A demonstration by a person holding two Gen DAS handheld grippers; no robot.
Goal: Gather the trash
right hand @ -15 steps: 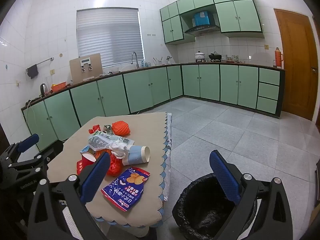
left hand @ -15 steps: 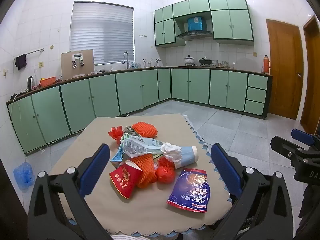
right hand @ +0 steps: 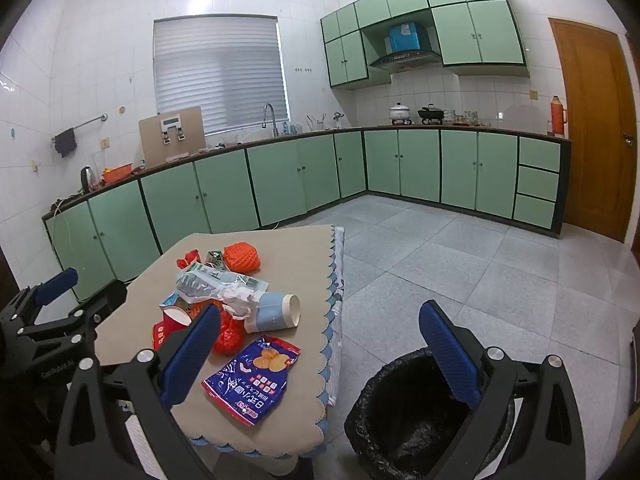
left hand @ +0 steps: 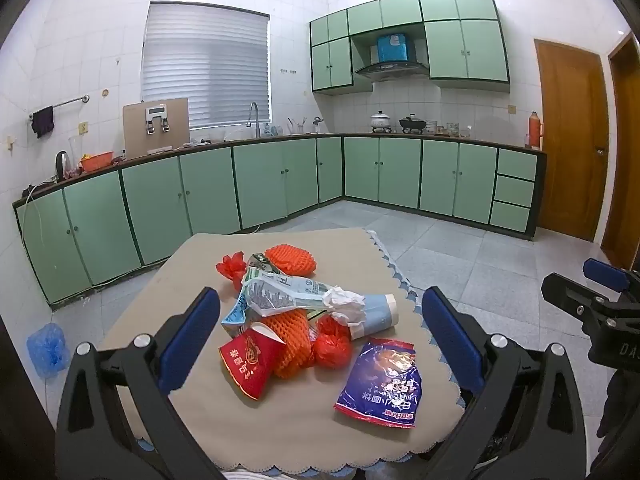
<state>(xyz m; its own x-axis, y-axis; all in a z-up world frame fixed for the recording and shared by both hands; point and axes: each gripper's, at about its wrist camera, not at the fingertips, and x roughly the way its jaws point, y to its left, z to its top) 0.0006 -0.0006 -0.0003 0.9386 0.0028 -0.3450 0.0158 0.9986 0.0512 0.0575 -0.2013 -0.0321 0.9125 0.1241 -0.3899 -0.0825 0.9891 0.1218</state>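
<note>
A pile of trash lies on a small table [left hand: 304, 432] with a beige cloth: a blue snack bag [left hand: 380, 384] [right hand: 250, 376], a red paper cup [left hand: 250, 362], orange foam fruit nets [left hand: 291, 258], a light blue cup [left hand: 374, 314] [right hand: 276, 312], a crumpled clear wrapper [left hand: 280, 294] and red plastic bits [left hand: 332, 350]. My left gripper [left hand: 320, 340] is open and empty, above the table's near edge, facing the pile. My right gripper [right hand: 320, 356] is open and empty, to the right of the table, above a bin with a black bag [right hand: 420, 420].
The table's scalloped right edge [right hand: 332, 320] stands next to the bin on a grey tiled floor [right hand: 460, 260]. Green cabinets [left hand: 260, 184] line the far walls. A blue bag [left hand: 46, 348] lies on the floor at the left. Wooden doors [left hand: 568, 140] are at the right.
</note>
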